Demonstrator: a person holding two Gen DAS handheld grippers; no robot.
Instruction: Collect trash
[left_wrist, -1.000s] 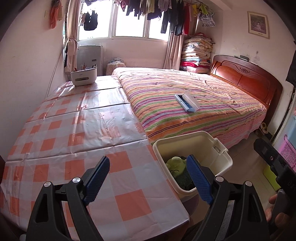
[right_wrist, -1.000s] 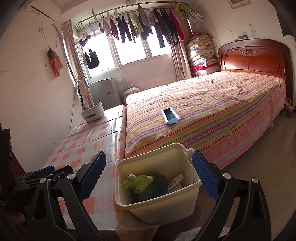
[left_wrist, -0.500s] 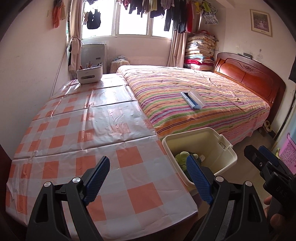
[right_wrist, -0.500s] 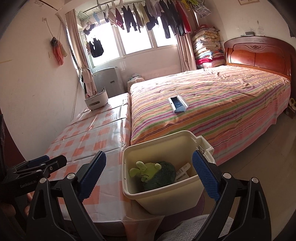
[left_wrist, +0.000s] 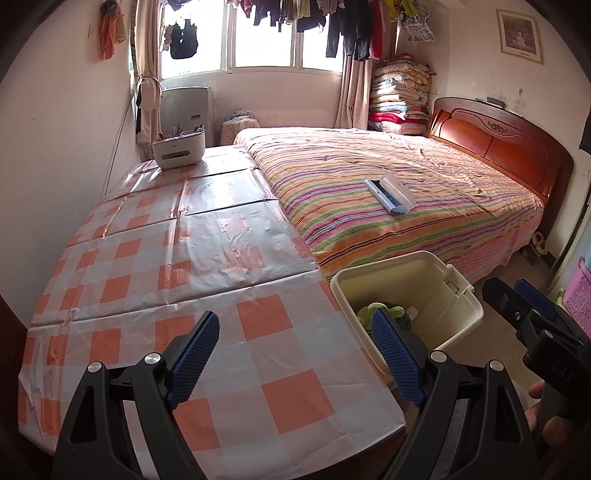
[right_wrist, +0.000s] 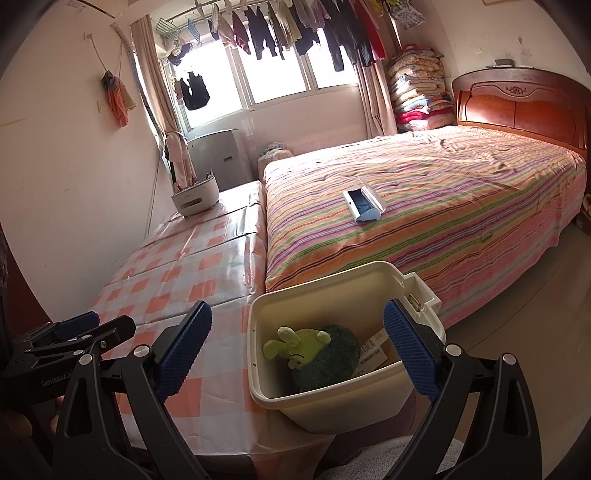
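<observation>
A cream plastic bin (right_wrist: 373, 397) stands beside the checked table's near corner, between table and bed. Inside it lie a green plush toy (right_wrist: 314, 350) and a piece of labelled paper packaging (right_wrist: 373, 354). In the left wrist view the same bin (left_wrist: 454, 325) shows the plush toy (left_wrist: 380, 312) partly hidden behind a finger. My left gripper (left_wrist: 295, 354) is open above the table's near edge, holding nothing. My right gripper (right_wrist: 297, 347) is open in front of the bin, holding nothing. A white and blue case (left_wrist: 388, 190) lies on the striped bed; it shows as the case (right_wrist: 364, 201) in the right wrist view.
An orange-and-white checked tablecloth (left_wrist: 166, 280) covers the table by the left wall. A white desk organiser (left_wrist: 179, 149) stands at its far end. The striped bed (left_wrist: 406, 192) with a wooden headboard (left_wrist: 498, 147) fills the right. A pink basket (left_wrist: 580, 295) sits on the floor.
Both grippers have drawn back and risen a little, so the bin sits farther ahead and more of the table shows. Both stay open.
</observation>
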